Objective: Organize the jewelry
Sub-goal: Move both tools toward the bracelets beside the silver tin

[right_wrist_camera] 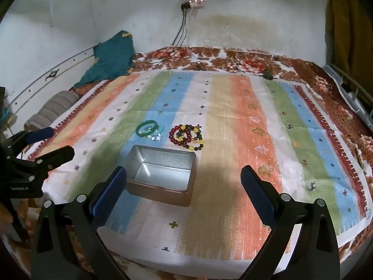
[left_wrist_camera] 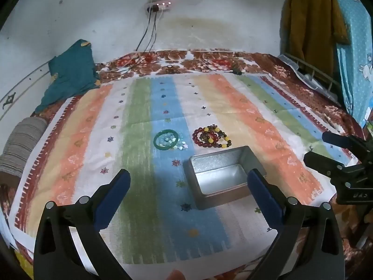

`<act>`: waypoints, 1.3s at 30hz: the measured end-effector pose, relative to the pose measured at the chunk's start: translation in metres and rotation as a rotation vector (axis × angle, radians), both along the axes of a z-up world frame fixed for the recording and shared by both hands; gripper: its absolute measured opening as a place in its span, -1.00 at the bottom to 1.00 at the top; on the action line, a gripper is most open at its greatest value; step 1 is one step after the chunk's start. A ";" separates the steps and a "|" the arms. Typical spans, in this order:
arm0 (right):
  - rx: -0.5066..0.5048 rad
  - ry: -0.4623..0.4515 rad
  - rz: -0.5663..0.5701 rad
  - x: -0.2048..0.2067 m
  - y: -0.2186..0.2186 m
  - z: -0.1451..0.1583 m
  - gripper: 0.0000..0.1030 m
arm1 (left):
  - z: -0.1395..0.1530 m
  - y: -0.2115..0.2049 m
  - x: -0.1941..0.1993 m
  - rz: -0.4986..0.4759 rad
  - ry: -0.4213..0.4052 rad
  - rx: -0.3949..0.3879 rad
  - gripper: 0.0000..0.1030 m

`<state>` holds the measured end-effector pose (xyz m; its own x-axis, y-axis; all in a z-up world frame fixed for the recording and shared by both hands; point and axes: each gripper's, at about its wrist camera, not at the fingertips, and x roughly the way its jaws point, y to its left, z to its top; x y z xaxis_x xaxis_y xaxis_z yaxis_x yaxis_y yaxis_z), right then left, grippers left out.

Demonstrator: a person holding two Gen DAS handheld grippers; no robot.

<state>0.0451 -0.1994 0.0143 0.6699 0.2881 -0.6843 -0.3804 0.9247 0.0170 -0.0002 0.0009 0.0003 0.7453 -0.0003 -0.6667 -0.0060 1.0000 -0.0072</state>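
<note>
Hovering above the striped cloth (left_wrist_camera: 144, 140) on the bed (right_wrist_camera: 326, 79), both grippers are spread wide and hold nothing. The left gripper (left_wrist_camera: 188, 179) has the tin (left_wrist_camera: 221, 175) just ahead, its right finger overlapping the tin's right wall in that view. The right gripper (right_wrist_camera: 184, 175) has the tin (right_wrist_camera: 160, 175) ahead and to its left, close to its left finger.

The tin stands open, its lid out of sight, with a bare metal floor. Just beyond it lie the bead bracelets (left_wrist_camera: 211, 137), dark red, yellow and brown strands heaped together. Left of them, a little apart, lies the green bangle (left_wrist_camera: 166, 138), with small pale beads (left_wrist_camera: 180, 145) inside its ring and spilling out at its right edge.

Farther back, a teal cloth (left_wrist_camera: 72, 74) sits by the wall, and cables (left_wrist_camera: 149, 35) hang from a power strip (left_wrist_camera: 158, 5).

The left view shows the right gripper at its right edge (left_wrist_camera: 326, 149); the right view shows the left gripper at its left edge (right_wrist_camera: 53, 142). Only the right view shows the cloth's whole right border.
</note>
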 end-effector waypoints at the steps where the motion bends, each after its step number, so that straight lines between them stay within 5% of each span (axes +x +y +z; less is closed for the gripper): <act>1: 0.016 0.010 -0.006 0.000 0.000 0.000 0.92 | 0.000 0.001 0.000 0.008 -0.002 -0.004 0.90; 19: 0.035 0.033 0.013 0.001 -0.001 -0.002 0.92 | -0.004 0.025 0.000 0.066 0.030 -0.111 0.90; 39: 0.030 0.029 0.010 0.002 -0.002 -0.002 0.92 | -0.007 0.024 0.003 0.097 0.057 -0.078 0.90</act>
